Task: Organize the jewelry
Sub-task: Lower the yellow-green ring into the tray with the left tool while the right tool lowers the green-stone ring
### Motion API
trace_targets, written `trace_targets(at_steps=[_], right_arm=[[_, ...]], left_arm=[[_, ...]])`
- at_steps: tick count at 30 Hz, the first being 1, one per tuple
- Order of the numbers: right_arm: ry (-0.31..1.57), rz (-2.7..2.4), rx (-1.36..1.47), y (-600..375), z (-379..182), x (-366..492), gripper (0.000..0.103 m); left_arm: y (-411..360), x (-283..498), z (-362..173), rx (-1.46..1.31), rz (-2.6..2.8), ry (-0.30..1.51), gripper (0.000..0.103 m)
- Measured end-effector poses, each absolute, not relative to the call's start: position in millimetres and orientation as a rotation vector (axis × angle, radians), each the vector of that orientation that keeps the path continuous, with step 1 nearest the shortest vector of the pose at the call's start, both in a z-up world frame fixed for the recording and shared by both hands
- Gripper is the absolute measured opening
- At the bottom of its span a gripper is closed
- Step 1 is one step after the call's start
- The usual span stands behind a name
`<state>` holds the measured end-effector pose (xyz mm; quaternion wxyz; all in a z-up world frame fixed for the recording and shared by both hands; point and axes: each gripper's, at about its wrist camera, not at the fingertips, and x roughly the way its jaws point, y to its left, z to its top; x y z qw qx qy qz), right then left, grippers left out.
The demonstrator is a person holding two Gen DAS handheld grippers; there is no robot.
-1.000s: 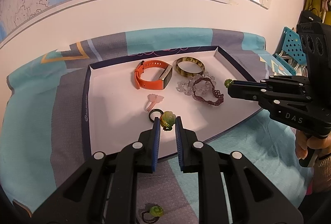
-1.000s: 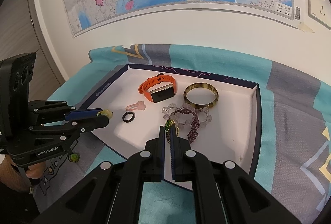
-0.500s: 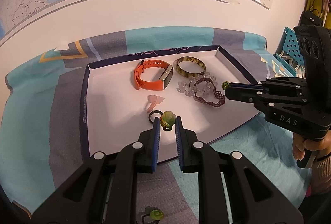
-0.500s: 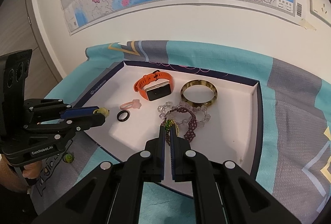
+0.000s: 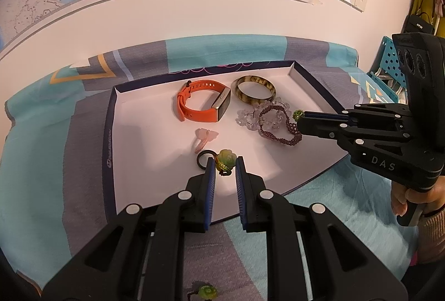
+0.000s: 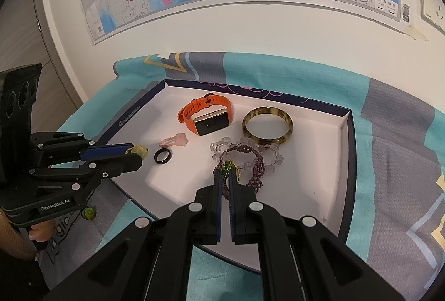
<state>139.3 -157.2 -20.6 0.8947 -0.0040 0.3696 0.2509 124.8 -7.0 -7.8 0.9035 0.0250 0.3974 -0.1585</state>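
- The pale green carved-flower ring (image 5: 225, 160) is pinched between the blue pads of the left gripper (image 5: 224, 166), held over the near part of the shallow white tray with dark blue walls (image 5: 109, 134), just beside the plain black ring (image 5: 204, 158) lying on the tray floor.
- The right gripper (image 6: 226, 174) has its jaws nearly together, clamped on a small dark green faceted-bead ring (image 6: 228, 166) right above the purple beaded bracelet (image 6: 257, 167), which lies across a clear crystal bead bracelet (image 6: 244, 153) in the tray's middle.
- Further back in the tray rest the orange-strapped smartwatch (image 5: 203, 104) and, beside it, the mottled amber bangle (image 5: 255, 87); a pink flower-topped ring (image 5: 205, 137) sits between the watch and the black ring.
- Outside the tray, on the teal-and-grey cloth (image 5: 33, 162) at its near edge, another green flower ring (image 5: 207, 292) waits.
- Risks, as I judge them: the right pads hold only a thin sliver of the bead ring, so it could slip out or snag the purple bracelet on release; the left ring, gripped on its rounded flower, could pop free and roll onto the black ring or off the tray.
- Compared with a second ago, the right gripper has moved slightly in over the bracelets; the left one has stayed put, and both grips are unchanged.
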Motion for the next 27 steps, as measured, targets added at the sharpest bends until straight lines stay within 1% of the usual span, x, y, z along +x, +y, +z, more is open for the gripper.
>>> trace_targets(at_steps=[27], right_arm=[[0.804,0.507,-0.037,-149.6,-29.7,151.5,0.003]], left_arm=[[-13.6,133.9,-16.6,0.048,-0.332,0.852,0.015]])
